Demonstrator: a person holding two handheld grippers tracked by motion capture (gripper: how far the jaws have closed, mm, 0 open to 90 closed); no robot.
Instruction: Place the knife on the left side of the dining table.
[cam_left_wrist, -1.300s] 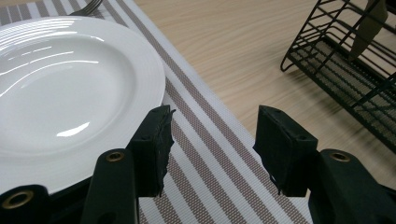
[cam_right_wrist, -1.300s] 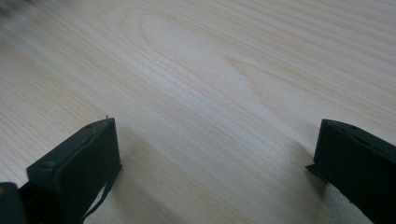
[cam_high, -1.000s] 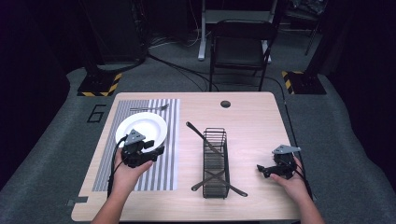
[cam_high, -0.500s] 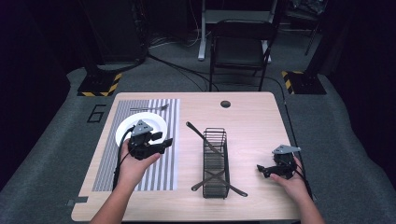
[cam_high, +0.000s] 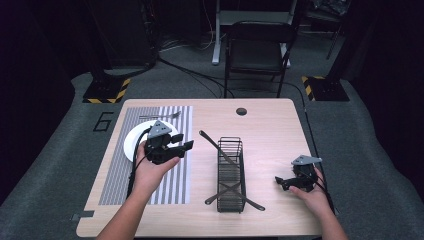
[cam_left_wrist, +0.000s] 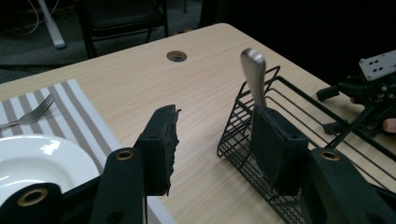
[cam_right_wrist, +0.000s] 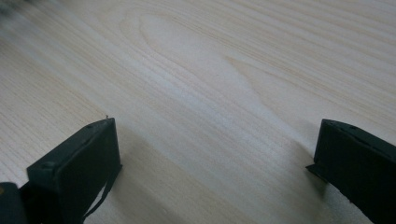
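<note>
My left gripper (cam_high: 186, 146) hovers over the right edge of the white plate (cam_high: 134, 145) and points right toward the black wire basket (cam_high: 231, 150). In the left gripper view its jaws (cam_left_wrist: 217, 149) stand open and have just been closing, with nothing between them. A metal utensil handle (cam_left_wrist: 254, 70) rises out of the basket's (cam_left_wrist: 233, 140) near end just beyond them. A fork (cam_high: 161, 116) lies on the striped placemat (cam_high: 120, 180) behind the plate. My right gripper (cam_high: 281, 182) rests on the table right of the basket, and its jaws (cam_right_wrist: 215, 158) are open over bare wood.
Dark utensils (cam_high: 231, 192) cross at the basket's near end and stick out both sides. A round cable hole (cam_high: 241, 111) sits near the table's (cam_high: 270, 130) far edge. A black chair (cam_high: 257, 50) stands beyond the table.
The left gripper has lifted off the plate, moved right toward the basket and turned its jaws to the right. The right hand has stayed put.
</note>
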